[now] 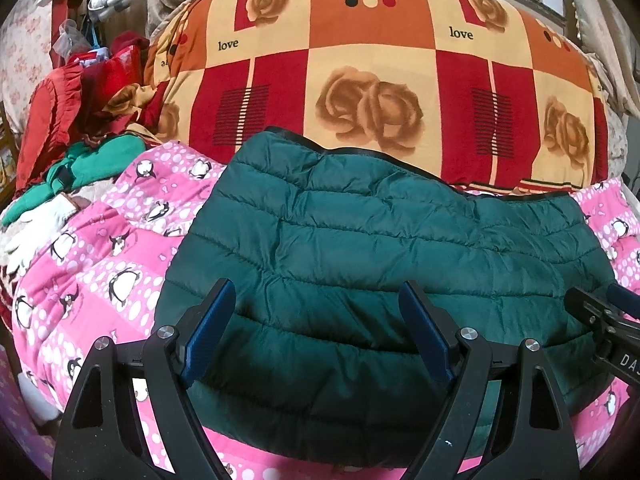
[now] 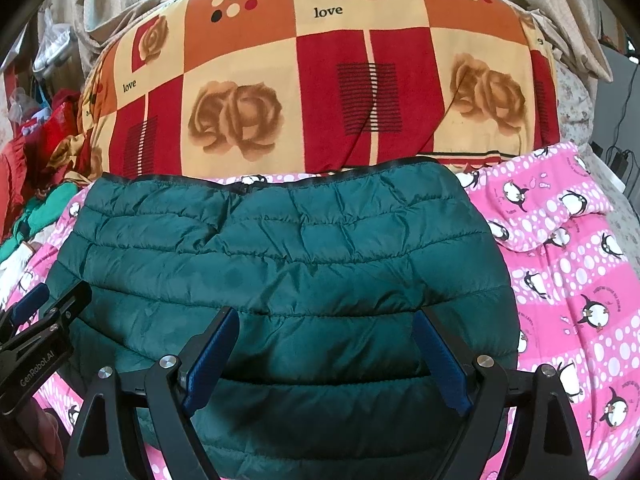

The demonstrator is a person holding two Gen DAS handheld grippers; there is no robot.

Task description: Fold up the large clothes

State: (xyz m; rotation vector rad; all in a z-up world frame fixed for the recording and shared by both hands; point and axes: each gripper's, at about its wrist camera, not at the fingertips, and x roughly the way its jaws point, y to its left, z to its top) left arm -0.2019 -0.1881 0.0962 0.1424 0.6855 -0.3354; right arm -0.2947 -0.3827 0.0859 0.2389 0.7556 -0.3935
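A dark green quilted puffer jacket (image 1: 360, 248) lies folded into a wide block on a pink penguin-print sheet (image 1: 100, 264); it also shows in the right wrist view (image 2: 280, 264). My left gripper (image 1: 318, 296) is open and empty, its blue-padded fingers spread above the jacket's near left part. My right gripper (image 2: 326, 324) is open and empty above the jacket's near right part. The right gripper shows at the right edge of the left view (image 1: 600, 312). The left gripper shows at the left edge of the right view (image 2: 44, 312).
A large folded quilt (image 1: 380, 72) with roses and "love" print lies behind the jacket. Red and green clothes (image 1: 80, 120) are piled at the far left. The pink sheet (image 2: 568, 280) extends to the right. Cables (image 2: 620, 152) lie at the far right.
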